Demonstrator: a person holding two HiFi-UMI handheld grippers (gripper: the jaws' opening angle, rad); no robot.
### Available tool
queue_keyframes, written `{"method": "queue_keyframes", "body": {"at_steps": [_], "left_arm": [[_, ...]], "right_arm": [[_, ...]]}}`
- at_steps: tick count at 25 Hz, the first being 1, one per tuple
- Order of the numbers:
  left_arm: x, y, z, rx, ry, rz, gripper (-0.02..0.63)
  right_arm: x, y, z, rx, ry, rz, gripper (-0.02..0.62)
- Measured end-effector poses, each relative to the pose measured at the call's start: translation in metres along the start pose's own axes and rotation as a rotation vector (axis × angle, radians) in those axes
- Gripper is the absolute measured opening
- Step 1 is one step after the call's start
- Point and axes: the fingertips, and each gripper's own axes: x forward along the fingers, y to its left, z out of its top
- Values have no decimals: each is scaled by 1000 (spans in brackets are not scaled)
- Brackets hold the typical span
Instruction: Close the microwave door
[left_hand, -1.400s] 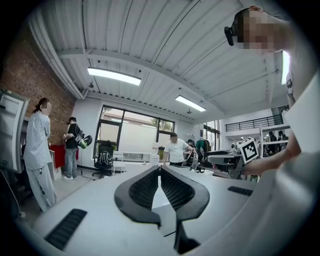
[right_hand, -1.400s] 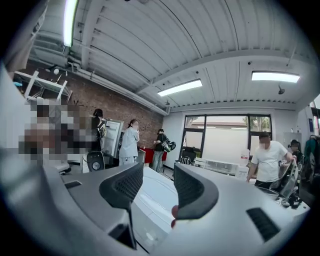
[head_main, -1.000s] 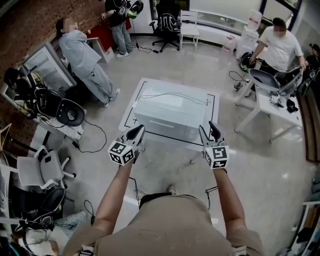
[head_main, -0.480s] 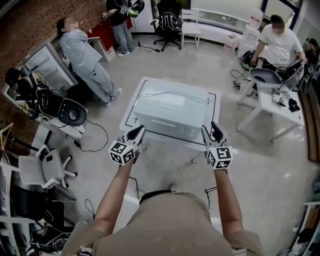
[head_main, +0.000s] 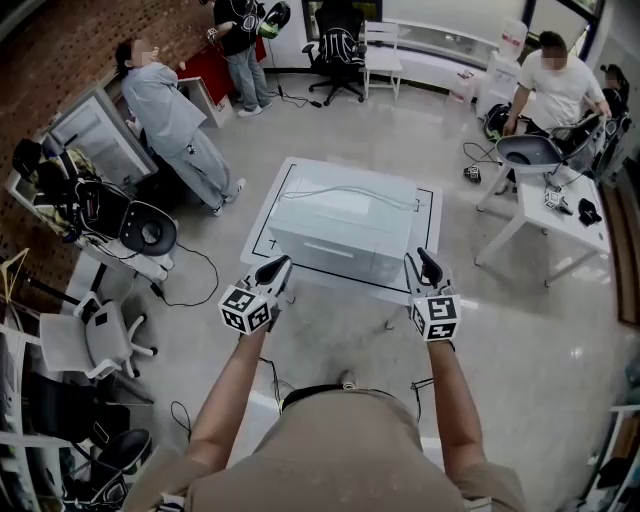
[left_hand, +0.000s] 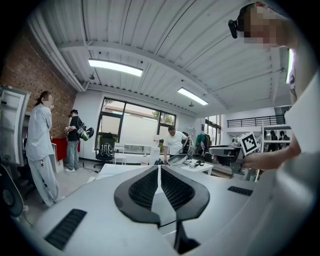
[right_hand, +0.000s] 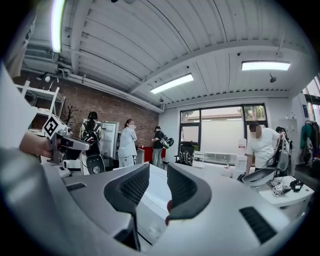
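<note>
microwave (head_main: 345, 225), a white box-shaped metal one, sits in the middle of a white rectangular table (head_main: 262, 238) edged with a black line.

head view: the box is at 12 o'clock from the person. no door leaf swings out from any side, and the front that faces the person looks flush, so i judge the door lies shut as the task wants. from this steep angle the seam is too faint to be sure. the left gripper (head_main: 280, 265) hovers off the box's 7 o'clock corner and the right gripper (head_main: 420, 258) off its 5 o'clock corner. both are near the front and touch nothing, held level like hands kept ready in front of it. the microwave is the only container, and its inside is hidden.

left gripper view: the left gripper (left_hand: 159, 167) is clenched, its dark ribbed pads meeting at the tips with nothing between them. it aims across the pale surface toward 12 o'clock.

right gripper view: the right gripper (right_hand: 158, 167) has just been closing. a narrow gap remains between its pads and nothing sits in it, so it grasps nothing.
</note>
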Motion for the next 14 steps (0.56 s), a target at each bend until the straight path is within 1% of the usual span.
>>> {"method": "queue_keyframes", "body": {"at_steps": [6,14], "left_arm": [[5,-1,-5,-8,4,-3,6],[10,-6,-9,-17,14,-15,5]], "right_arm": [[0,4,-4,-21,6,18,106],[-3,1,-5,-30,14,21,92]]}}
